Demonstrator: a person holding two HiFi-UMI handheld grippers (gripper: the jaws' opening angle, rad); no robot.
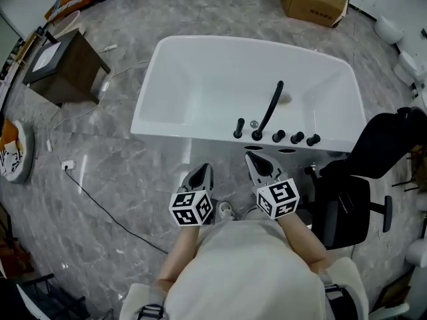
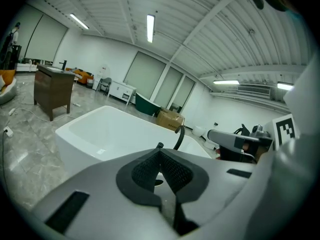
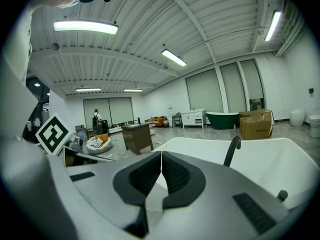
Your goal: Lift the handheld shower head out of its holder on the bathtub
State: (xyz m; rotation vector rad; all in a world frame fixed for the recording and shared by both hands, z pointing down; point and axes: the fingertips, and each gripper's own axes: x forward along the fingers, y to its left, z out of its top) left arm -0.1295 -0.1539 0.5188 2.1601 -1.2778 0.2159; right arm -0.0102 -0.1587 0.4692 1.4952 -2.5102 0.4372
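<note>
GRIP: left gripper (image 1: 199, 176) and right gripper (image 1: 259, 164) are both sitting shut, empty | TARGET: stubby black handheld shower head (image 1: 239, 128) is standing on white bathtub (image 1: 200, 45) rim, centre frame, beside curved black spout (image 1: 270, 109) | RISK: shut jaws bumping it, or grabbing spout instead | UNCLEAR: holder is showing too small.

Your floor (image 1: 120, 179) is grey marble; a dark cabinet (image 1: 63, 69) sits upper left; a cardboard box (image 1: 313, 0) upper right; a black chair (image 1: 350, 209) at right.
</note>
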